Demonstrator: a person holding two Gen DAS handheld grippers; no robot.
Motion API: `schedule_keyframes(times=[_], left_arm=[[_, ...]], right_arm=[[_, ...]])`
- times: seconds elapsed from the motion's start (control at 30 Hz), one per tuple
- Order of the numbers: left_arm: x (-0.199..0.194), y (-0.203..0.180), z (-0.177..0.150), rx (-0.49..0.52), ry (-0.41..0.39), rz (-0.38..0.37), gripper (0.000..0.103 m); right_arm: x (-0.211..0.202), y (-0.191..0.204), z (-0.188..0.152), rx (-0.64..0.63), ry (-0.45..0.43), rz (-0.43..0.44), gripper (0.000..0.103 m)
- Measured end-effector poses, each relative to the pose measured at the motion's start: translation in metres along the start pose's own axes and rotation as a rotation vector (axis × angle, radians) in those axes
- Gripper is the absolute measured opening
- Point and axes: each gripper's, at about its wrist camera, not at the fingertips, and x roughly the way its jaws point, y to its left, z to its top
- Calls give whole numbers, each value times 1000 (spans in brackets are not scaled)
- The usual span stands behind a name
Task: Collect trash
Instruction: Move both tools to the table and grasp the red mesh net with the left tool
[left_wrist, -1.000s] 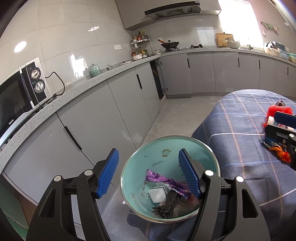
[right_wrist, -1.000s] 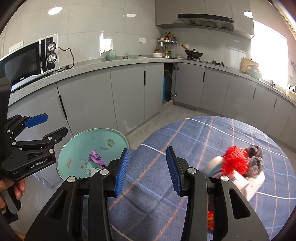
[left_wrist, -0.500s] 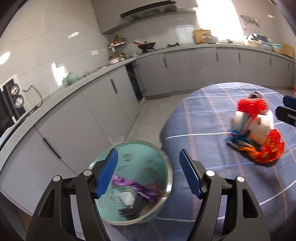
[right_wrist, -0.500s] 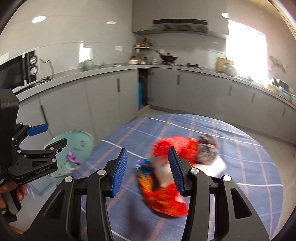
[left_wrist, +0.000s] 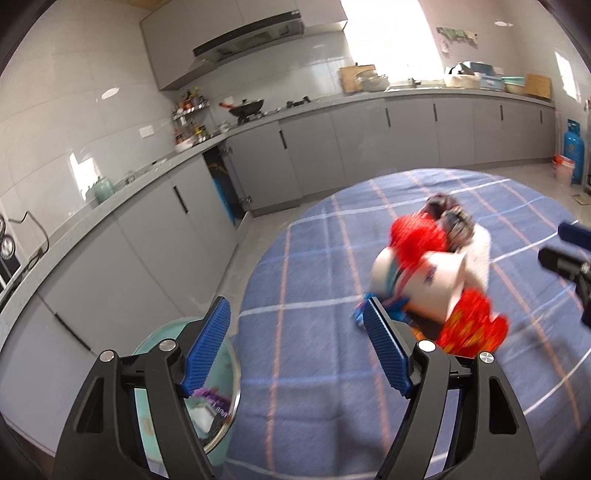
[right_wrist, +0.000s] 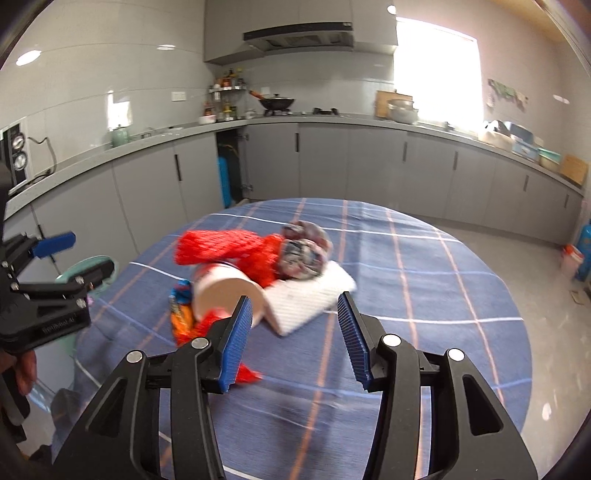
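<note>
Grey kitchen cabinets (right_wrist: 369, 166) run behind a round table under a blue checked cloth (right_wrist: 406, 295), and on that cloth sits the trash pile (right_wrist: 258, 273), the landmark for everything else. At its middle a white paper cup (right_wrist: 225, 291) lies on its side, mouth toward the right wrist camera. Red netting (right_wrist: 225, 247) drapes over the cup from behind; a crumpled dark wrapper ball (right_wrist: 303, 251) sits just beside the netting, on a white folded pad (right_wrist: 314, 299). An orange and blue snack wrapper (right_wrist: 181, 310) pokes out from under the cup. All of it is motion-blurred.

Near the pile, the right gripper (right_wrist: 291, 332) hovers with its blue pads apart and nothing between them; its jaws are neither closed nor gripping. The left gripper (left_wrist: 295, 350) faces the pile from its other side, its jaws opening, with only bare cloth between them. A hand (right_wrist: 22, 369) holds that left tool.

Well apart from the pile, off the table's edge and lower, stands a teal bin (left_wrist: 155, 369) with purple foil and scraps inside.
</note>
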Motion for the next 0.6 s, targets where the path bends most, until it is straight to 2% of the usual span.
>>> schedule_keyframes(times=[0.27,0.43,0.47,0.5,0.57,0.6], left_arm=[[13,-47,37,56,-54,-60,80],[45,-69,45,80,0,-94,80],[52,-71,44,78,19,-108,74],[58,-71,43,73,43,-124,58],[65,-71,40,64,80,-156,41],[67,-71,39,64,88,-167,21]], right_arm=[[5,-31,-8,60,23,-48,52],[7,-39,-14,80,35,-41,54],[8,-40,-15,84,39,-38,54],[8,-42,-16,88,42,-36,54],[10,-42,-16,95,45,-32,54],[11,-41,-16,96,46,-31,54]])
